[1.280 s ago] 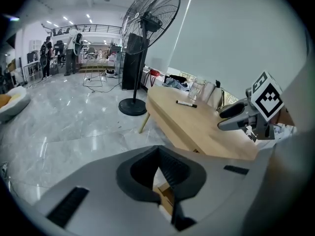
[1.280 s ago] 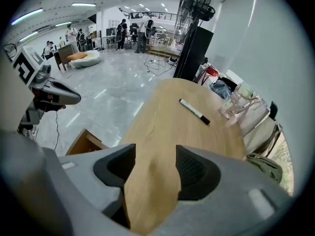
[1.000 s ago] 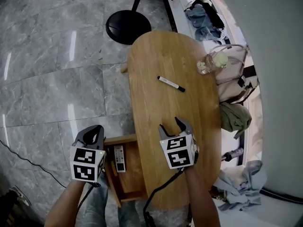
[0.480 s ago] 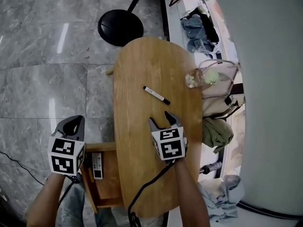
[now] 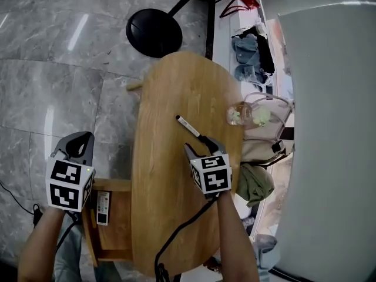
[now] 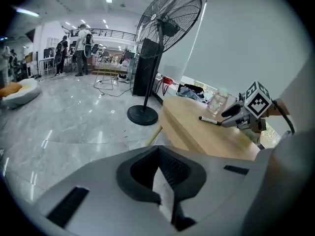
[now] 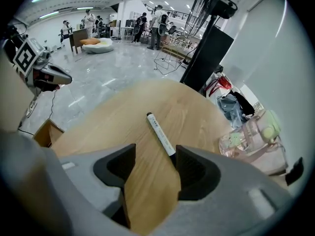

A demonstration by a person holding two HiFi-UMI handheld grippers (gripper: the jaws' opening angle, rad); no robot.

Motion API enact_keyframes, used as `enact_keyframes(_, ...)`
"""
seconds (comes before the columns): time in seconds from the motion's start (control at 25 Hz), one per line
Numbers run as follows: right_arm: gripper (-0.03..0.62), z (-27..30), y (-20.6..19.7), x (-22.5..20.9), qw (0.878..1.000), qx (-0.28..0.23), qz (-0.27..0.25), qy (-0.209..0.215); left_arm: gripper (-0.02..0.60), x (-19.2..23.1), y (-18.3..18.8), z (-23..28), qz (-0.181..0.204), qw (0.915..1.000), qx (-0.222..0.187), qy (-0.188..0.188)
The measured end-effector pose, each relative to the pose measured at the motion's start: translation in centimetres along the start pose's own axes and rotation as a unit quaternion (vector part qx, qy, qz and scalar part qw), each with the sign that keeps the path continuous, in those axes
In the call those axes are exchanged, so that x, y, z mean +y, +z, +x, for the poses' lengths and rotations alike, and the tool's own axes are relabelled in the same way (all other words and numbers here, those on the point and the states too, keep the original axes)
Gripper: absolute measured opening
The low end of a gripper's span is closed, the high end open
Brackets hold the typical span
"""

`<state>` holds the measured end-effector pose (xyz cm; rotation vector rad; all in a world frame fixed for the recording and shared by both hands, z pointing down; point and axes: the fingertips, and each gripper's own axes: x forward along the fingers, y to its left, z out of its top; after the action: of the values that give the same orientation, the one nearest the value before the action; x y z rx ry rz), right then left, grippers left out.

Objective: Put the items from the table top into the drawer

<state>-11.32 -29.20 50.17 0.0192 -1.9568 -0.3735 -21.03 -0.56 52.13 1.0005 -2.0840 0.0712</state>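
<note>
Fingers of our right gripper (image 5: 201, 145) stand wide apart with only bare table (image 5: 170, 87) between them. Our right forearm reaches forward over the near half of the table, with the gripper held low and aimed away from us, its cube facing up. The pen (image 5: 191, 128) lies on the wood just ahead, slanting away to the left. Its dark near end is right at the tip of the right-hand finger, and we cannot tell whether the two touch. The pen is not between the fingers.

Our left gripper (image 5: 78, 143) hangs out over the floor (image 5: 53, 69), left of the table and well apart from the pen. Its fingers are closed together and hold nothing. That arm comes up along the left side, the wrist about level, so the gripper points forward across the room rather than down.

Below and beside the left gripper the drawer (image 5: 117, 231) stands pulled out from under the table's left edge. A remote (image 5: 103, 207) lies inside it near its left wall.
</note>
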Motion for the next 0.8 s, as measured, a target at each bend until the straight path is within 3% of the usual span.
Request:
enact_keyframes(0.64, 0.242, 4.4, 1.9, -1.9, 0.999, 0.039, -0.017, 0.026, -0.006, 4.1, -1.3, -0.6, -0.038, 0.9990, -0.020, 0.011)
enact_keyframes(0.8, 0.241, 5.1, 2.1, -1.0, 0.996, 0.056, -0.048, 0.041, -0.006, 5.2, -2.1, -1.0, -0.046, 0.9986, -0.019, 0.018)
